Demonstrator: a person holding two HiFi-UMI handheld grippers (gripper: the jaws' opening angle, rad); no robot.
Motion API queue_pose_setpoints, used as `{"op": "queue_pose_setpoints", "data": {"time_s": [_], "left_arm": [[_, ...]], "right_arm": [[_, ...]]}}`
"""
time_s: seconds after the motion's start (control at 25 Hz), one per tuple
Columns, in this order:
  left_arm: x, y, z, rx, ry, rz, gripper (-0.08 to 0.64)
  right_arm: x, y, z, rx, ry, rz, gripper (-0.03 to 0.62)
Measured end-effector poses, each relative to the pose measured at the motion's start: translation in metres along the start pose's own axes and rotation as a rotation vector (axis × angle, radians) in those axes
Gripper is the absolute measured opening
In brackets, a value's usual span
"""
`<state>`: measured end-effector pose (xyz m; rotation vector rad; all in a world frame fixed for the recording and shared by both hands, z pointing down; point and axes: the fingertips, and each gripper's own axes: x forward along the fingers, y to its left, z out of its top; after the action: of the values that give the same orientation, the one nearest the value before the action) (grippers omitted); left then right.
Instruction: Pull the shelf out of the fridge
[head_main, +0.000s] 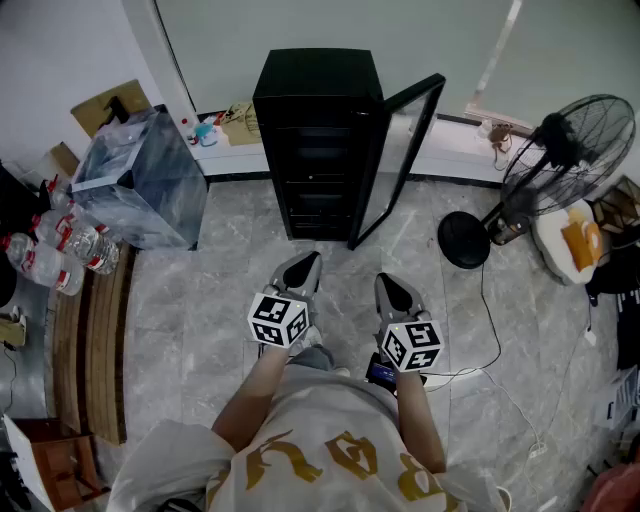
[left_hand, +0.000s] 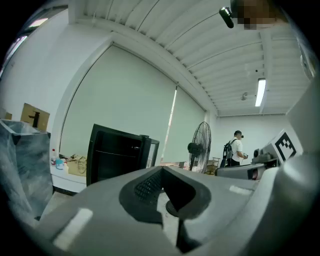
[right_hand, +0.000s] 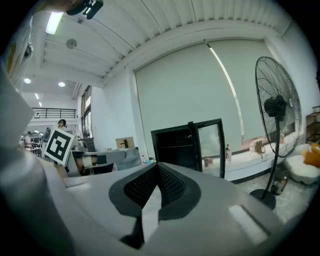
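Observation:
The black fridge (head_main: 318, 95) stands on the floor against the far wall, its glass door (head_main: 402, 155) swung open to the right. Its dark inside (head_main: 316, 185) shows horizontal shelf edges, all still within the cabinet. My left gripper (head_main: 309, 263) and right gripper (head_main: 386, 284) are held side by side over the floor, well short of the fridge, both pointing at it. Both are shut with nothing between the jaws. The fridge (left_hand: 114, 156) lies ahead in the left gripper view beyond the left gripper (left_hand: 162, 170). The fridge (right_hand: 176, 147) also shows beyond the right gripper (right_hand: 157, 165).
A standing fan (head_main: 565, 155) and its floor cable (head_main: 492, 345) are to the right of the fridge. A clear plastic bin (head_main: 140, 180), water bottles (head_main: 60, 250) and a wooden bench (head_main: 95, 340) are on the left. A person (left_hand: 235, 150) stands far off.

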<state>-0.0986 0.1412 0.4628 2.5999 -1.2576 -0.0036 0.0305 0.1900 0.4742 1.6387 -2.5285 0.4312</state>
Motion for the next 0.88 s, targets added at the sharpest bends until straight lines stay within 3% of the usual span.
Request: {"op": "queue_pose_setpoints", "data": {"time_s": [0.44, 0.56, 0.72, 0.8, 0.88], "left_arm": [[0.003, -0.008, -0.003, -0.032, -0.001, 0.006, 0.001], [0.012, -0.005, 0.001, -0.117, -0.045, -0.008, 0.000], [0.031, 0.004, 0.003, -0.287, -0.133, -0.028, 0.127], [0.048, 0.011, -0.004, -0.319, -0.116, -0.024, 0.147], [0.070, 0.018, -0.009, -0.327, -0.100, -0.026, 0.160]], "right_arm": [[-0.011, -0.012, 0.000, 0.018, -0.016, -0.016, 0.025], [-0.005, -0.022, 0.002, 0.053, -0.029, -0.026, 0.026], [0.006, -0.038, -0.003, 0.061, -0.005, -0.032, 0.037], [0.016, -0.049, -0.006, 0.071, 0.007, -0.028, 0.088], [0.030, -0.064, -0.005, 0.075, 0.013, -0.034, 0.094]]}}
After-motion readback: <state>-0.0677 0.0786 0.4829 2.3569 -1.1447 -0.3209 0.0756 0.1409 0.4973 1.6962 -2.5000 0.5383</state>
